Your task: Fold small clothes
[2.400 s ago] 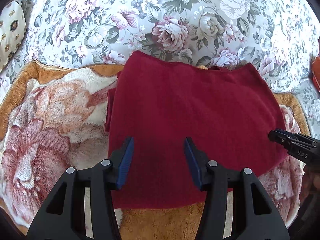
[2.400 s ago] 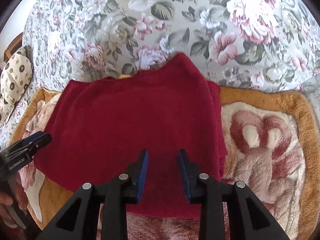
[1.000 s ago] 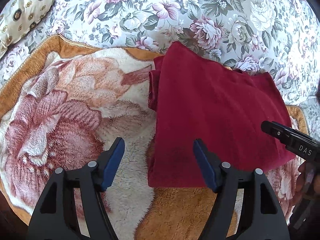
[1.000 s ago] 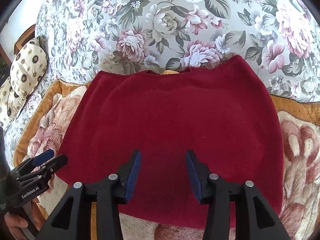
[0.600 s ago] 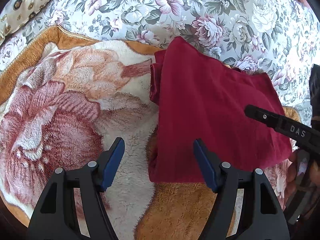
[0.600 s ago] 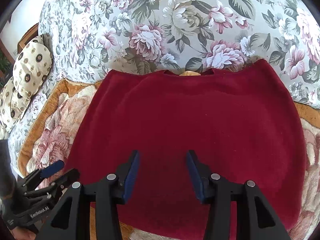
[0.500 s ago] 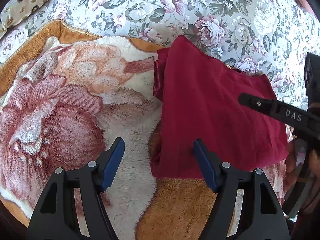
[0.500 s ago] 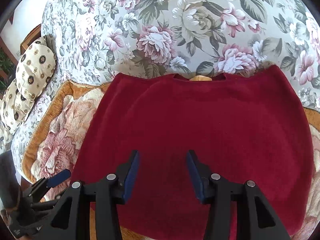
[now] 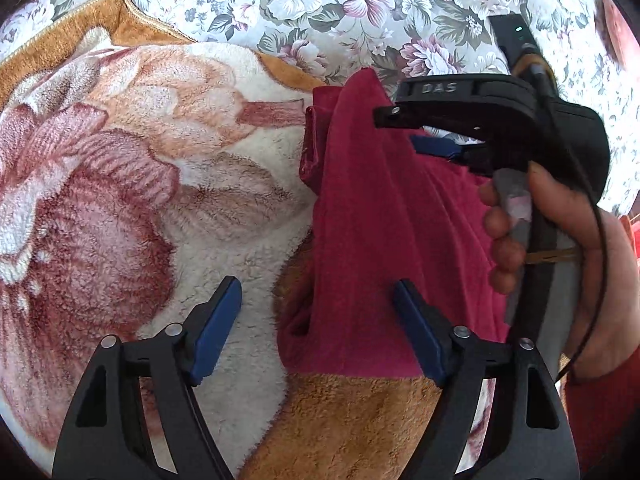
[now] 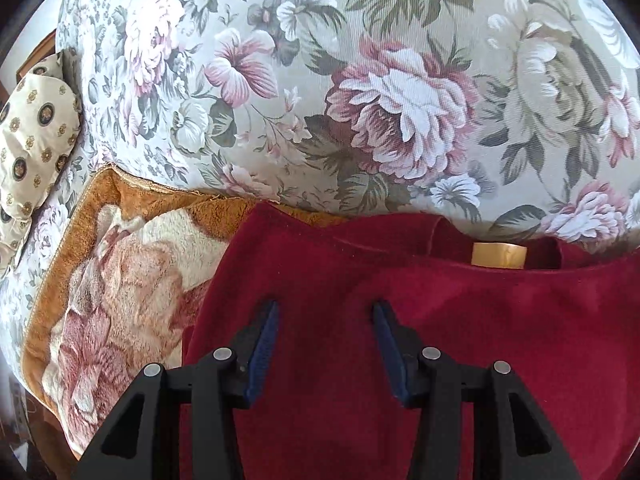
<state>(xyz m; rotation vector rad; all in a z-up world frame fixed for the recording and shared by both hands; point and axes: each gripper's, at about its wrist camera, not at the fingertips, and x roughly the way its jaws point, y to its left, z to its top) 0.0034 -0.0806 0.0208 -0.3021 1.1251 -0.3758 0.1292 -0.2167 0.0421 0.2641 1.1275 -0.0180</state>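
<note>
Both grippers hover unclamped over the red garment on the plush blanket, left gripper widening astride its near corner, right gripper half-open and now swung across to the left edge, so a shallow pinch might drag layers apart.
</note>
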